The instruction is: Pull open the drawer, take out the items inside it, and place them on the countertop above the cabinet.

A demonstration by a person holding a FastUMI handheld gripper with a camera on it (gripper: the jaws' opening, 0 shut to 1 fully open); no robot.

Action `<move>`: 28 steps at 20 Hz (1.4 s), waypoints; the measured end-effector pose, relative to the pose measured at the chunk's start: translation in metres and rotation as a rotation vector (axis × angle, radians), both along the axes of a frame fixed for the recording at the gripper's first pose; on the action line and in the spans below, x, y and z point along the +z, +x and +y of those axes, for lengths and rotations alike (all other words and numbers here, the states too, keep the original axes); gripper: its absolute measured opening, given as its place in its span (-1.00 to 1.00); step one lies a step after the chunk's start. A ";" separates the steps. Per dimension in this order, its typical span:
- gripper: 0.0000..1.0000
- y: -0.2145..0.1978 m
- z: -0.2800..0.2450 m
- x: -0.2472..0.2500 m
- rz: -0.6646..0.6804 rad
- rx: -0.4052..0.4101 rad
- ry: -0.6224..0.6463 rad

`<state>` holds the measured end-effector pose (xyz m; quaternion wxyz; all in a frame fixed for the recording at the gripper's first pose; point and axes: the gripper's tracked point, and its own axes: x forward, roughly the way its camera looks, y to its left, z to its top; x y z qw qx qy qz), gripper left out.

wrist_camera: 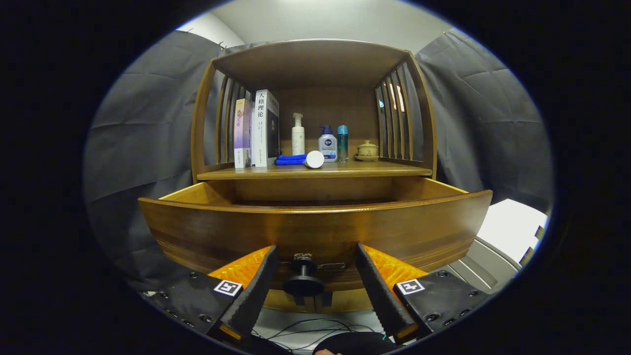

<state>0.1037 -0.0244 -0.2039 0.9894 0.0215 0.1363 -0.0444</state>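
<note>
While the drawer (315,231) stands pulled out across mid-frame, its interior is hidden behind the front panel. At lower centre the gripper (315,288) is spread wide, fingers either side of the knob (303,276), touching nothing. Judgement: lift clear over the front edge before reaching in. Above, the countertop (404,170) has bare space at its right.

drawer (315,227) interior hidden behind its front panel, contents unseen, bottle (328,143) label too small

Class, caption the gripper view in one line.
Open tool straddles the knob of the pulled-out drawer.
</note>
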 end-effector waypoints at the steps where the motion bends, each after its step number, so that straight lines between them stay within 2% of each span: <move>1: 0.96 0.001 0.000 0.000 0.005 -0.001 -0.002; 16: 0.96 0.085 -0.002 -0.002 0.038 -0.033 -0.013; 28: 0.96 0.144 -0.005 -0.001 0.062 -0.021 -0.045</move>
